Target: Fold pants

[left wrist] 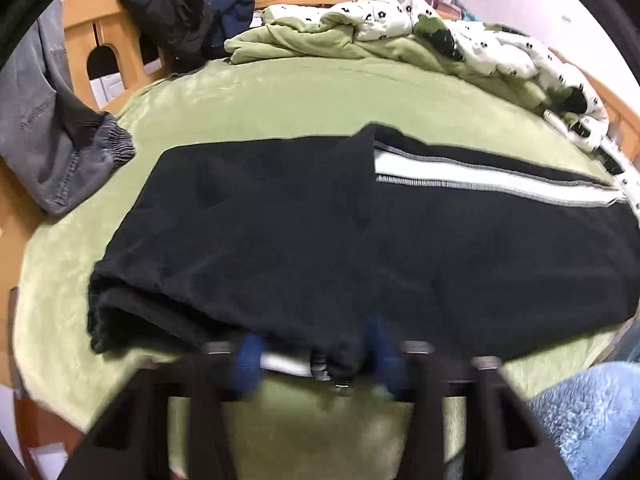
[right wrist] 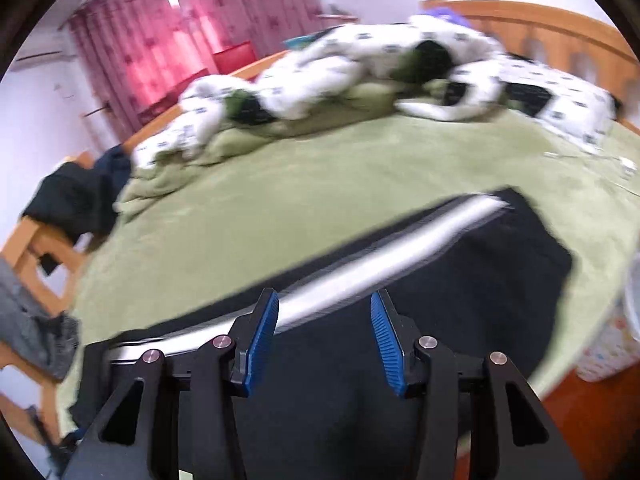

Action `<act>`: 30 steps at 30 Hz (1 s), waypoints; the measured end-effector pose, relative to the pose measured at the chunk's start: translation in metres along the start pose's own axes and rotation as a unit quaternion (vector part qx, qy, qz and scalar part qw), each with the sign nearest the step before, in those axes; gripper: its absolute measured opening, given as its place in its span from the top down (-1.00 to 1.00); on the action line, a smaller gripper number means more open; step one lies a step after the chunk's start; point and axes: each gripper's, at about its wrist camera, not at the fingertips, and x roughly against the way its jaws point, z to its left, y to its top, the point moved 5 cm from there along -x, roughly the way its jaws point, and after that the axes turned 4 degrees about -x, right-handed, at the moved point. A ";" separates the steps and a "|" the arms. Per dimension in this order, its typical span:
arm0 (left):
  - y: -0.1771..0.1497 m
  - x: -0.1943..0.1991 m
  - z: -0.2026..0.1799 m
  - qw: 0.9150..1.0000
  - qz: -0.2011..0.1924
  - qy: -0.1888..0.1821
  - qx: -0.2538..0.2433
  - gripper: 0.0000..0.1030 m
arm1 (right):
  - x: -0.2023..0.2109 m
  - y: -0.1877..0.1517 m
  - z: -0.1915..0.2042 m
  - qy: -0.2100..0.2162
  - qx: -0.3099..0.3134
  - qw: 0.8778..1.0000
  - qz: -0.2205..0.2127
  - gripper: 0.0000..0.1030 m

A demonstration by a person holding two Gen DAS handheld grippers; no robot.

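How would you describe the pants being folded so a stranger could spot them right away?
Start at the green blanket covering the bed. The black pants lie flat on its near side. Unlike the grey jeans draped at the left edge, they carry a white side stripe.

R gripper spread wide, nothing held, above black pants w/ white stripe on green bed.

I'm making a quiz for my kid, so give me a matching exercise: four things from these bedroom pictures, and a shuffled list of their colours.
Things:
1. pants
2. blanket
3. curtain
4. quilt

Colours:
A. pink
B. white with dark spots
C. black with a white stripe
D. plain green

Pairs: 1-C, 2-D, 3-A, 4-B
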 end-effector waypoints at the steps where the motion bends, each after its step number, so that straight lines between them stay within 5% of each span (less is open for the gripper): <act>1: 0.005 0.000 0.005 1.000 -0.005 0.003 0.007 0.73 | -0.006 0.000 0.017 0.011 0.009 1.000 0.005 0.08; 6: 0.055 -0.003 0.061 0.996 -0.043 0.049 0.059 0.74 | -0.039 -0.018 0.094 0.038 0.062 0.997 0.033 0.08; 12: 0.111 -0.029 0.112 0.992 -0.025 0.021 0.125 0.65 | -0.076 -0.047 0.140 0.041 0.109 0.989 0.087 0.08; 15: 0.123 -0.028 0.126 0.989 -0.028 0.040 0.141 0.24 | -0.082 -0.053 0.143 0.041 0.121 0.987 0.101 0.08; 16: 0.124 -0.026 0.127 0.988 -0.035 0.045 0.145 -0.12 | -0.085 -0.054 0.144 0.037 0.128 0.985 0.109 0.08; 17: 0.125 -0.023 0.129 0.987 -0.045 0.045 0.148 -0.28 | -0.088 -0.055 0.143 0.032 0.131 0.984 0.114 0.08; 24: 0.081 0.002 0.107 0.992 -0.047 -0.012 0.119 -0.28 | -0.088 -0.049 0.129 0.037 0.076 0.991 0.105 0.08; 30: -0.011 0.024 0.091 0.979 -0.035 -0.097 0.177 -0.28 | -0.087 -0.053 0.131 0.052 0.053 0.991 0.115 0.08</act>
